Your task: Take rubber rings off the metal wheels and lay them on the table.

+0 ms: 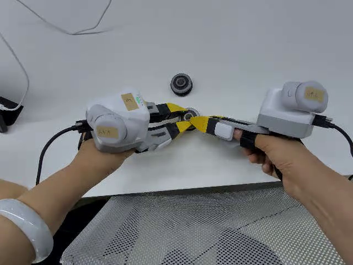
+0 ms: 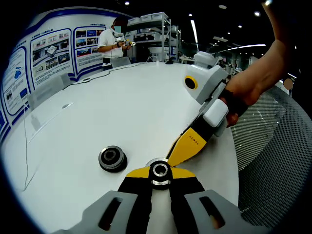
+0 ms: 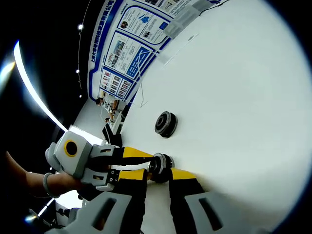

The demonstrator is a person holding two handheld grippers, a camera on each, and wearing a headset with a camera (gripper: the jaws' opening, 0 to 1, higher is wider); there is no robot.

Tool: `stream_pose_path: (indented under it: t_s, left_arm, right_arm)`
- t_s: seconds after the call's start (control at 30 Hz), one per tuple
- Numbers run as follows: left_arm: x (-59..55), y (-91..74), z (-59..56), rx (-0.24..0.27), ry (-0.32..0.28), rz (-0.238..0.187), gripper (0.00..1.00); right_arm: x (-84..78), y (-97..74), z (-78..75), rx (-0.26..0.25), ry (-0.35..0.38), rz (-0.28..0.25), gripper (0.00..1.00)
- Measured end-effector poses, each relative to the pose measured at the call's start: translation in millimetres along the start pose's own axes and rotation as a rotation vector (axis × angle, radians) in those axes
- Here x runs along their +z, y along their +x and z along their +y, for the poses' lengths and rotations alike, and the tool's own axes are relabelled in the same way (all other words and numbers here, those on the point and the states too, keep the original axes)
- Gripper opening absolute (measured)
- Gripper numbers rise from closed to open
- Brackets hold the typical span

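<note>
A small metal wheel hangs above the table between both grippers. My left gripper is shut on the wheel, one yellow jaw tip on each side. From the right, my right gripper meets it, its yellow tips closed on the wheel's dark rubber ring at the rim. In the right gripper view my right gripper has the wheel between its tips. A second wheel, with its black rubber ring on, lies flat on the white table just beyond.
A thin cable runs across the far left of the table. A black object sits at the left edge. A mesh chair stands below the table's near edge. A person stands far off.
</note>
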State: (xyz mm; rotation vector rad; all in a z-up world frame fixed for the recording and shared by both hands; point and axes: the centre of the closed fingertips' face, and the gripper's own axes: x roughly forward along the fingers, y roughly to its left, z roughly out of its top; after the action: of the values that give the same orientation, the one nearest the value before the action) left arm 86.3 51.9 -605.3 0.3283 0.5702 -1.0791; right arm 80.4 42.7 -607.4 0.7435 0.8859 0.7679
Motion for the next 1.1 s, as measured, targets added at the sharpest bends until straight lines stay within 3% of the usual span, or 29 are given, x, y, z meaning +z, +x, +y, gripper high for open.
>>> stream_pose_path:
  t_s: [0.3, 0.53, 0.7, 0.8, 1.1]
  left_arm:
    - [1.3, -0.2, -1.2, 0.000, 0.001, 0.001, 0.12]
    - [2.9, -0.4, -2.6, 0.000, -0.002, -0.003, 0.12]
    - [3.3, -0.5, -2.8, 0.000, -0.005, -0.005, 0.12]
    - [2.7, -0.6, -2.4, 0.000, -0.006, -0.007, 0.12]
    - [1.8, -0.3, -1.8, 0.000, -0.006, -0.007, 0.12]
  right_arm:
    - [2.5, -3.5, -2.7, -0.008, 0.020, -0.018, 0.14]
    - [4.3, -5.7, -6.7, -0.027, -0.032, -0.027, 0.05]
    - [3.9, -5.4, -6.8, -0.022, -0.030, -0.020, 0.05]
    - [1.5, -3.5, -4.9, -0.001, 0.010, -0.015, 0.08]
    - [1.4, -3.4, -3.7, -0.023, -0.055, -0.011, 0.04]
